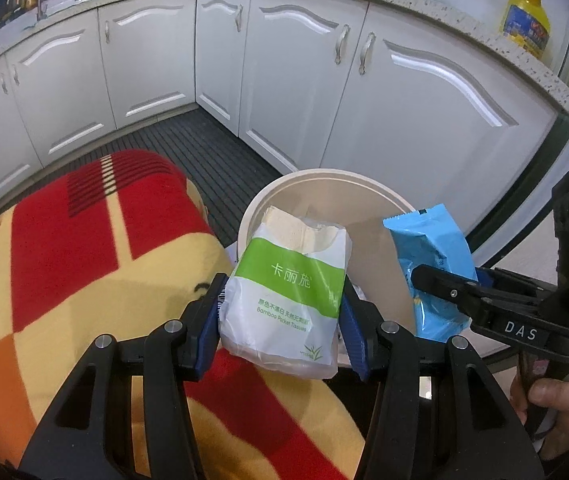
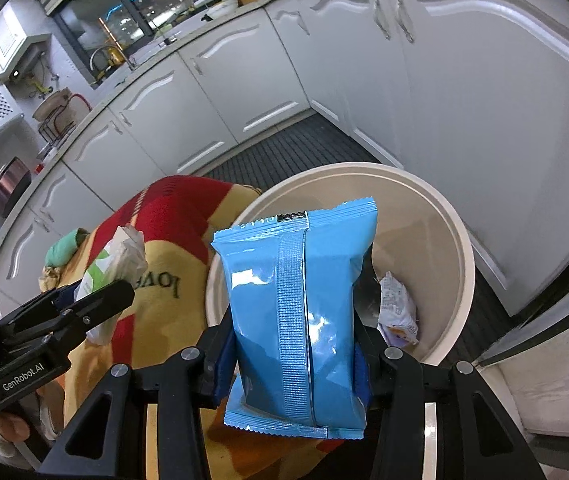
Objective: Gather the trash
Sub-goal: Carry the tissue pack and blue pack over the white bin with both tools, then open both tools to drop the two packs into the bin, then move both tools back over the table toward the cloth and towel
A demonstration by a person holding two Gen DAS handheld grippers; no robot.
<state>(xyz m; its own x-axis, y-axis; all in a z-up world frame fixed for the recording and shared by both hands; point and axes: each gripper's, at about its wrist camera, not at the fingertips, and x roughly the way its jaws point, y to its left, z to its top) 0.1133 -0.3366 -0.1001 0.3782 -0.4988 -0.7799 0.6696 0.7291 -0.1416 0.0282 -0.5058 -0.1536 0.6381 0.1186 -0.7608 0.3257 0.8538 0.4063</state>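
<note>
My left gripper (image 1: pixel 282 326) is shut on a white and green tissue pack (image 1: pixel 284 296), held above the near rim of a round cream trash bin (image 1: pixel 324 180). My right gripper (image 2: pixel 290 354) is shut on a blue snack packet (image 2: pixel 296 312), held over the bin (image 2: pixel 444 224). The blue packet (image 1: pixel 432 264) and the right gripper (image 1: pixel 480 296) also show at the right of the left wrist view. The tissue pack (image 2: pixel 116 256) and the left gripper (image 2: pixel 84 304) show at the left of the right wrist view. A small white wrapper (image 2: pixel 398 312) lies inside the bin.
A red, yellow and orange blanket (image 1: pixel 84 264) covers a surface left of the bin, with a green cloth (image 2: pixel 62 248) at its far end. White kitchen cabinets (image 1: pixel 284 80) wrap around behind. A dark slatted floor mat (image 1: pixel 204 148) lies in front of them.
</note>
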